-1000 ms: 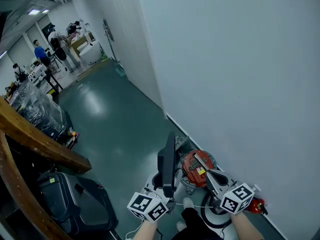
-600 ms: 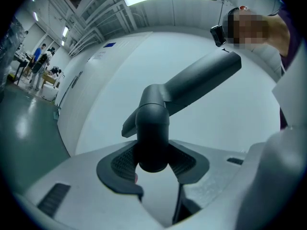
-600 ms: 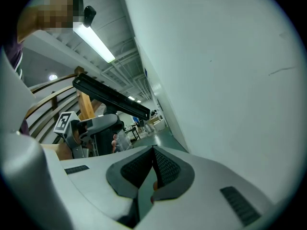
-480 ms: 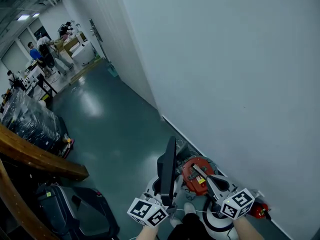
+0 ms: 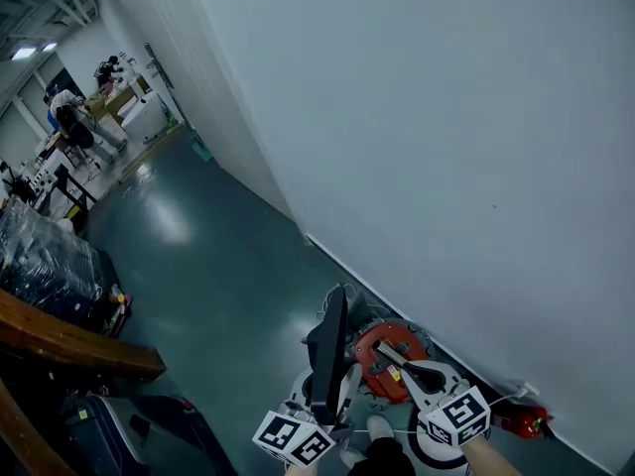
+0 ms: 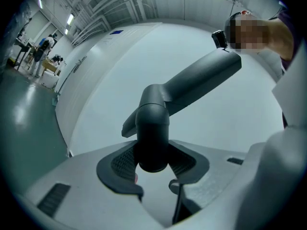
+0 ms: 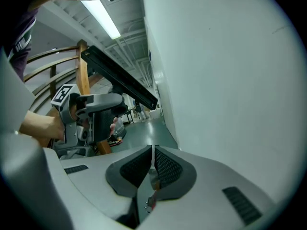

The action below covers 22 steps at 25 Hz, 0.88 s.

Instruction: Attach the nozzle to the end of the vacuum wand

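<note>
You've dropped both grippers toward six o'clock: left gripper point(image 6: 152, 174) clamps the nozzle point(image 6: 163, 107) by its neck, likely stiff, light; right gripper point(image 7: 152, 169) pinched closed, empty.

The nozzle point(image 6: 158, 123) is plain dark grey, near black. The left gripper point(image 6: 153, 169) and right gripper point(image 7: 152, 169) both have pale grey shells and charcoal pads point(image 7: 168, 169) with a fine dotted grid. Their 2 cubes point(image 5: 293, 436) are white with black square markers. In the head view, at 6 o'clock, the vacuum point(image 5: 382, 350) is orange-red with a small yellow label. The wall point(image 5: 446, 147), from 12 to 4 o'clock, is plain white. The floor point(image 5: 208, 266), at 9 o'clock, is glossy dark teal. The rail point(image 5: 69, 340), at 8 o'clock, is brown wood.
</note>
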### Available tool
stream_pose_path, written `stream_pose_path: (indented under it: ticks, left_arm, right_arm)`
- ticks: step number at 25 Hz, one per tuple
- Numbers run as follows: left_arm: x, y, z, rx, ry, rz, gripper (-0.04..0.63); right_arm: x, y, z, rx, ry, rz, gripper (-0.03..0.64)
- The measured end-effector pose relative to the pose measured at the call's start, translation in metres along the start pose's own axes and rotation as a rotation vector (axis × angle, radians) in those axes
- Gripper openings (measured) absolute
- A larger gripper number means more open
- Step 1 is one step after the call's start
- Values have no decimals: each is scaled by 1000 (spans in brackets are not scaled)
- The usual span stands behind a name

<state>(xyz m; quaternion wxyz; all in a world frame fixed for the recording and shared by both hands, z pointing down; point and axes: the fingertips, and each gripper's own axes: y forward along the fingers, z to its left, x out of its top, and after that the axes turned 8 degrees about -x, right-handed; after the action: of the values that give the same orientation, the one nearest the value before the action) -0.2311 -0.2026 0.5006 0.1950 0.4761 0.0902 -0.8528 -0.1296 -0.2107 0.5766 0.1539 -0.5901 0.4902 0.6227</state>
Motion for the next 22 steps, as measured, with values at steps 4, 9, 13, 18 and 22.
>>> stream_pose_path:
  ticks: [4, 9, 13, 18, 22]
  left_arm:
    - [-34, 8, 33, 4, -17, 4, 178]
    - [-77, 19, 67, 3, -44, 19, 178]
    - [-100, 24, 83, 3, -58, 29, 178]
    - [-108, 29, 93, 5, -73, 27, 178]
    - [-113, 31, 100, 1, -89, 29, 178]
  right_arm:
    - [-46, 37, -9, 9, -59, 52, 23]
    - [-101, 73, -27, -7, -102, 104, 40]
    - [-139, 97, -32, 2, -165, 169, 119]
    - [-169, 130, -39, 9, -276, 265, 198]
    - [-182, 148, -40, -1, -332, 298, 199]
